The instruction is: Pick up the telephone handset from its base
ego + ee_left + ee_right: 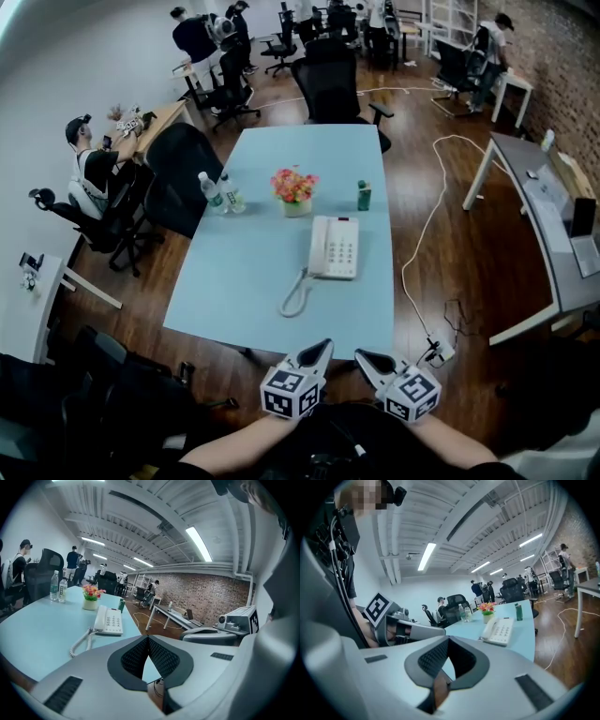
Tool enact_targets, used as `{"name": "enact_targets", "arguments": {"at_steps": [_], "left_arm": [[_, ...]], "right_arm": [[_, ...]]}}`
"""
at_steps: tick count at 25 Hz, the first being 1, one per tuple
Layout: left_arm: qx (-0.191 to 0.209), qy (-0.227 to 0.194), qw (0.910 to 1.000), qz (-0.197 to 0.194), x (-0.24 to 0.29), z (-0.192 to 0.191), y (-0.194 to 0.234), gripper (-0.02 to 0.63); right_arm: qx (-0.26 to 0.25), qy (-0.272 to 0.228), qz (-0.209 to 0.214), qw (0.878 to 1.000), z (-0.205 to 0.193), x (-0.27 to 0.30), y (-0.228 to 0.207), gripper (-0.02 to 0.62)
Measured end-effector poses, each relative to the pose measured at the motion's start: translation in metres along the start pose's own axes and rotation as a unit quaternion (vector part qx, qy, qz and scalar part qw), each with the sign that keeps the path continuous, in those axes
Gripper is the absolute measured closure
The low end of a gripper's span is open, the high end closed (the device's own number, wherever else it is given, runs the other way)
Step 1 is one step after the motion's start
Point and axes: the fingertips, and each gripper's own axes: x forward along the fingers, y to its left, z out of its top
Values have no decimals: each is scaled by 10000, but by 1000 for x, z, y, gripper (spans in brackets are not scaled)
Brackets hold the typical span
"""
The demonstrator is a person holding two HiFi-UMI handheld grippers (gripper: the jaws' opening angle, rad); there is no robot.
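A white telephone (pixel 335 247) lies on the light blue table (pixel 244 272), with its handset (pixel 319 246) resting along the base's left side. A coiled cord (pixel 295 296) trails toward the near edge. My left gripper (pixel 325 346) and right gripper (pixel 360 355) hover side by side off the table's near edge, short of the phone, both shut and holding nothing. In the left gripper view the telephone (pixel 108 619) sits ahead to the left of the jaw tips (pixel 147 639). In the right gripper view the telephone (pixel 499 631) sits ahead to the right of the jaw tips (pixel 448 640).
Behind the phone stand a pot of flowers (pixel 294 190), a green can (pixel 364 195) and two water bottles (pixel 214 193). Black office chairs (pixel 178 173) ring the table. A white cable (pixel 422 253) runs over the wooden floor at right. People work at desks further back.
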Motion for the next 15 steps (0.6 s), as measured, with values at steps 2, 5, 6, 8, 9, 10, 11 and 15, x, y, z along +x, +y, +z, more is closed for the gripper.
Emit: {"name": "enact_targets", "arguments": {"at_steps": [2, 5, 6, 8, 9, 10, 11, 15], "left_arm": [[-33, 14, 10000, -84, 8, 8, 11, 606], [-67, 47, 9997, -221, 19, 19, 31, 606], [-77, 59, 9996, -268, 22, 24, 38, 606], [-87, 81, 9992, -375, 28, 33, 53, 606], [-84, 87, 9990, -432, 31, 38, 61, 606], [-76, 87, 9988, -485, 35, 43, 70, 606], [-66, 85, 9985, -531, 39, 47, 78, 606], [13, 145, 9980, -622, 52, 57, 112, 606]], "right_arm": [[-10, 38, -82, 10000, 6, 11, -7, 578], [18, 67, -270, 9996, 15, 29, -19, 578], [34, 63, -339, 9994, 18, 35, -23, 578], [50, 40, -484, 9988, 27, 50, -31, 578], [49, 31, -557, 9984, 32, 58, -34, 578], [44, 19, -624, 9980, 36, 66, -37, 578], [38, -6, -689, 9976, 40, 74, -40, 578], [62, -50, -931, 9956, 43, 99, -50, 578]]}}
